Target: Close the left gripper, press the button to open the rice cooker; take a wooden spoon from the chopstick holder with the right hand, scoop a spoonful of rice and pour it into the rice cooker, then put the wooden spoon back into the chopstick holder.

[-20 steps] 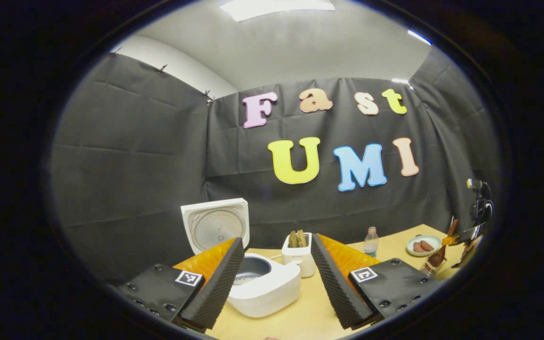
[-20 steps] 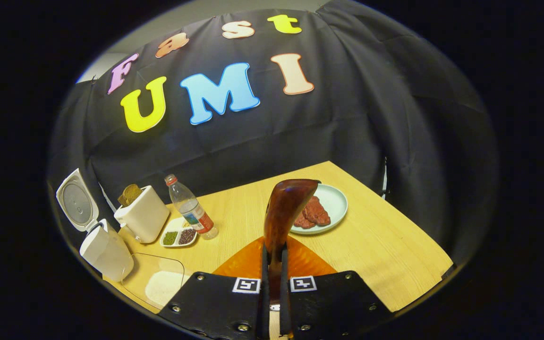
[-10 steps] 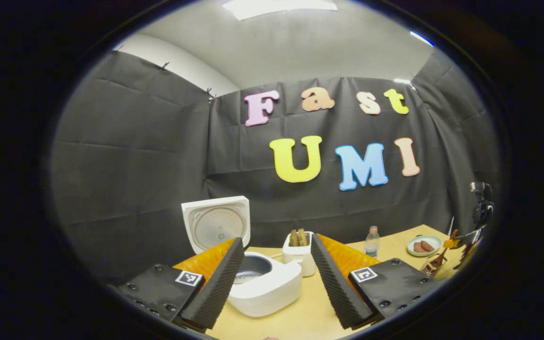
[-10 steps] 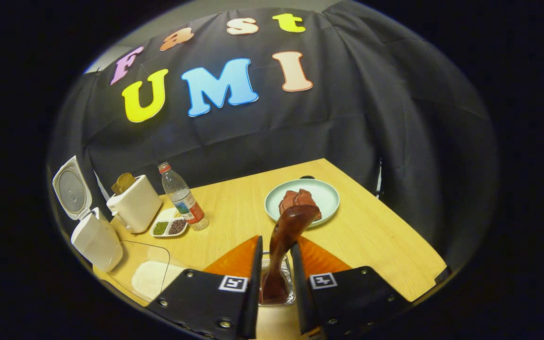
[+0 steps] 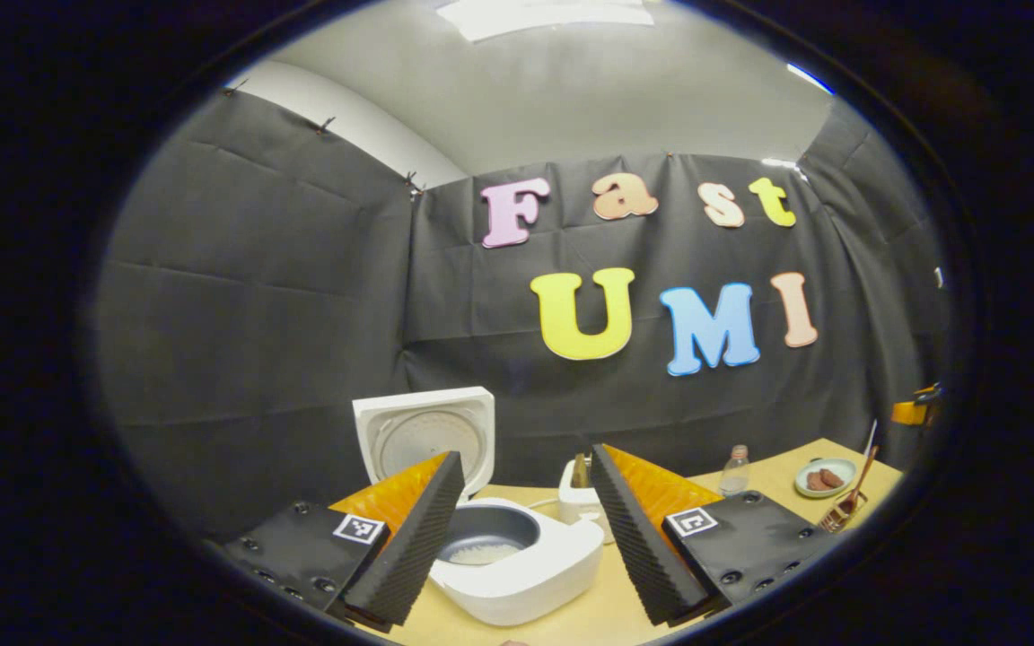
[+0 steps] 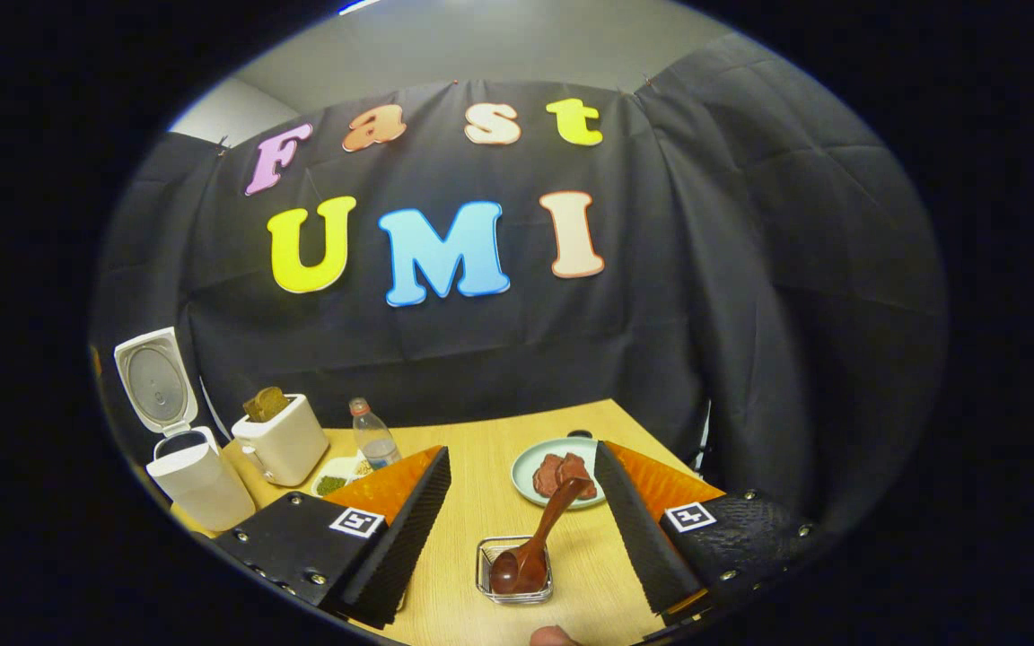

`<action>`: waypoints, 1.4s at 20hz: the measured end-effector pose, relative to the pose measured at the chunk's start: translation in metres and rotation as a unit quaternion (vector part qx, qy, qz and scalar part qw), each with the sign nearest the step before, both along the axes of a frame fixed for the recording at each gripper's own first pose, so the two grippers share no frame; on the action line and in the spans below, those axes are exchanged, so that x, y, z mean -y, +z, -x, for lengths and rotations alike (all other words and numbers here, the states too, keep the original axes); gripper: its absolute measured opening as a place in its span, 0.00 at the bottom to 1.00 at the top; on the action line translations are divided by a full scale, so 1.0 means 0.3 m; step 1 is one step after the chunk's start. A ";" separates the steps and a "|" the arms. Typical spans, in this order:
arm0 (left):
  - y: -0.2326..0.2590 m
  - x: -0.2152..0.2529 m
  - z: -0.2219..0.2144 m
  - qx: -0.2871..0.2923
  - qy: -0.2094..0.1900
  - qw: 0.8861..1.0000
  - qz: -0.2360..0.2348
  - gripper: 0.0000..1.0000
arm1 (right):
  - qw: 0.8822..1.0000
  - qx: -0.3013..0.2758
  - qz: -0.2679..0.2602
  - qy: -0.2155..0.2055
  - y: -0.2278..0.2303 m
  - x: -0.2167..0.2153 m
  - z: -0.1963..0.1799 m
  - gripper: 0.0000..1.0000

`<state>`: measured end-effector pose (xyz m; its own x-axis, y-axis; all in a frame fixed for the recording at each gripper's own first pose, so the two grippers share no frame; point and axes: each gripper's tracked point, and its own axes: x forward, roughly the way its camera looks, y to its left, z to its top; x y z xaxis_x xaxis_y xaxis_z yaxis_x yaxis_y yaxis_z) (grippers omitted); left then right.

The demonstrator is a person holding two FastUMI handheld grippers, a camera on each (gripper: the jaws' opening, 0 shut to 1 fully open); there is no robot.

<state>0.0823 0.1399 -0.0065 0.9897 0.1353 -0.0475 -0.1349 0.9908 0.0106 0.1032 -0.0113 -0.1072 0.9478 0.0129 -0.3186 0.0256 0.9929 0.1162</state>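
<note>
The white rice cooker stands with its lid up and rice in the grey pot. My left gripper hangs open just before it, with nothing between its fingers. The wooden spoon rests bowl-down in the small clear chopstick holder, its handle leaning up to the right. My right gripper is open, above and behind the holder, clear of the spoon. In the right gripper view the rice cooker sits at the far left. In the left gripper view the holder with the spoon is at the table's right edge.
A white toaster with bread stands beside the cooker, then a plastic bottle and a small dish of beans. A pale green plate of meat lies behind the holder. The black cloth wall closes the table's far side.
My right gripper opened, let go of the spoon in the holder and drew back from it. The left gripper stayed open and shifted slightly nearer the cooker.
</note>
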 end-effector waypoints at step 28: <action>-0.186 -0.802 -0.986 -0.078 0.148 0.985 0.038 0.93 | 0.988 0.026 0.082 -0.130 0.204 0.105 0.383 0.98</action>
<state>0.3780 0.3807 -0.0624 0.8870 0.4079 -0.2164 -0.4215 0.9066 -0.0189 -0.0117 -0.0428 -0.0461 0.9273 -0.2811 -0.2473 0.2806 0.9591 -0.0383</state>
